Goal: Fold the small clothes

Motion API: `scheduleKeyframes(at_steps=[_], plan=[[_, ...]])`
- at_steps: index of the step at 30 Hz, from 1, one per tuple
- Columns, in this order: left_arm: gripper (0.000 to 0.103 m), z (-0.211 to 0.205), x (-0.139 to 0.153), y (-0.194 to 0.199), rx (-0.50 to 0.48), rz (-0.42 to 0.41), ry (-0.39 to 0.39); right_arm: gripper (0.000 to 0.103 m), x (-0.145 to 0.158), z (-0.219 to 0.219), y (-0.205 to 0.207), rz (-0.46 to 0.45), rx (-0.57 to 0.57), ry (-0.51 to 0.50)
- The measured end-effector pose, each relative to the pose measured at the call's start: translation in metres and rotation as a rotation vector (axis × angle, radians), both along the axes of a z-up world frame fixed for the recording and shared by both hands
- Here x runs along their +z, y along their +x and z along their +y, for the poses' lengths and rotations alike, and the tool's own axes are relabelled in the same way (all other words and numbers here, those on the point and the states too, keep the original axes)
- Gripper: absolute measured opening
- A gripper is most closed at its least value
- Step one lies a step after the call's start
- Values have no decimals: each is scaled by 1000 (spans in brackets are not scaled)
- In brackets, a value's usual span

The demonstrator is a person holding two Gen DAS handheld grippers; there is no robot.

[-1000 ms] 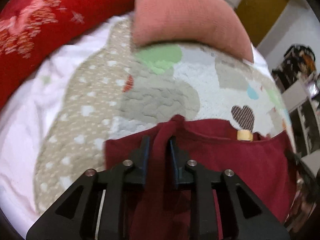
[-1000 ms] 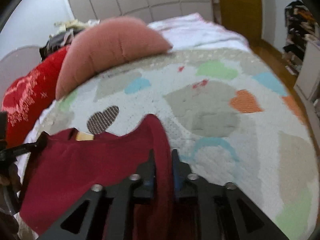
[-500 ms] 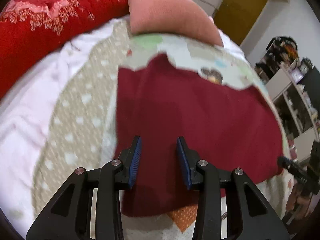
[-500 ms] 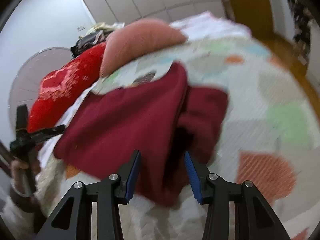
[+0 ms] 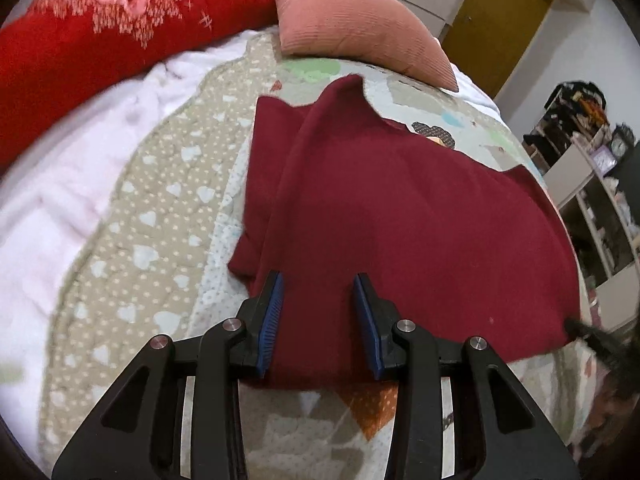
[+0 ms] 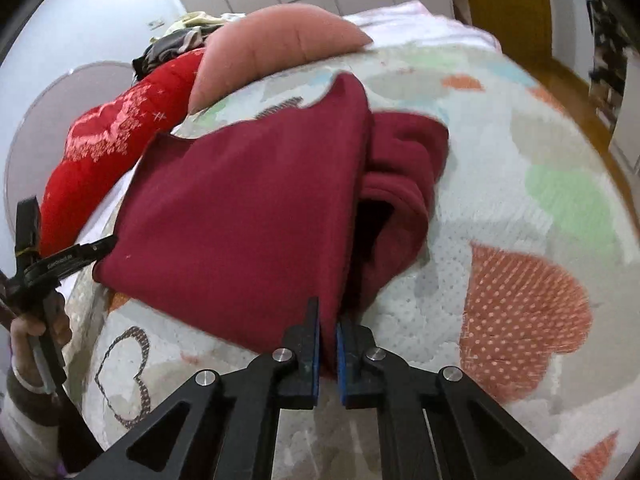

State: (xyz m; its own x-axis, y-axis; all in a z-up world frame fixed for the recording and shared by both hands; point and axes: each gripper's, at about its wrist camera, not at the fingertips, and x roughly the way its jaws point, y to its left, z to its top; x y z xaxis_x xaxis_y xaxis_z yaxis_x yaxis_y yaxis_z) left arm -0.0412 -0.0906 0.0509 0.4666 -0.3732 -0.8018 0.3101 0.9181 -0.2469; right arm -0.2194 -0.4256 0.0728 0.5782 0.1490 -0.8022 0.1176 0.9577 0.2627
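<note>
A dark red garment (image 5: 400, 208) lies spread on the patchwork quilt (image 5: 160, 240), neckline at the far side, one sleeve tucked along its left edge. My left gripper (image 5: 317, 280) hovers open over the near hem, blue pads wide apart, cloth flat below them. In the right wrist view the garment (image 6: 240, 208) has its other sleeve bunched under the right edge. My right gripper (image 6: 327, 316) is shut on the near right corner, cloth pinched between the pads. The left gripper (image 6: 60, 260), held in a hand, shows at the garment's left corner.
A pink pillow (image 5: 352, 24) and a red patterned blanket (image 5: 100, 40) lie at the far end of the bed. White sheet (image 5: 60, 184) borders the quilt on the left. Shelves (image 5: 592, 184) and a yellow door (image 5: 500, 20) stand beyond the bed's right side.
Both grippers let go of the garment's shoulders and drew back to the near hem. The garment now lies flat. The right gripper has shut on the hem corner; the left stays open.
</note>
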Motion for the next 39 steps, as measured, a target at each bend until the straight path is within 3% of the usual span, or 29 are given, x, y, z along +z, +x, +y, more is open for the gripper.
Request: scheduleKeyframes(at_steps=[4,8,15,18,24,27,30,33,39], plan=[[35,12,10,7,66,-18,-32,12,44,0,-8,-63,-71,-68],[35,18,-4,21,113,38,-74,18,65,19,27,-121,1,50],[40,26,-20,24,108,55,-121,18,19,109,151,-57,156,73],[42,23,-21,23,90,34,-102,18,2,132,199,-33,193,49],[57,12,-21,20,61,-1,-72,18,-13,159,264,-8,235,35],[60,8,-22,19,51,-29,-37,18,-21,174,293,8,254,39],[70,11,-24,21,71,-21,-29,18,-27,183,308,24,266,13],[70,21,-30,27,95,24,-92,18,-37,184,317,34,246,19],[70,17,-27,27,88,5,-60,18,-18,164,293,12,229,56]])
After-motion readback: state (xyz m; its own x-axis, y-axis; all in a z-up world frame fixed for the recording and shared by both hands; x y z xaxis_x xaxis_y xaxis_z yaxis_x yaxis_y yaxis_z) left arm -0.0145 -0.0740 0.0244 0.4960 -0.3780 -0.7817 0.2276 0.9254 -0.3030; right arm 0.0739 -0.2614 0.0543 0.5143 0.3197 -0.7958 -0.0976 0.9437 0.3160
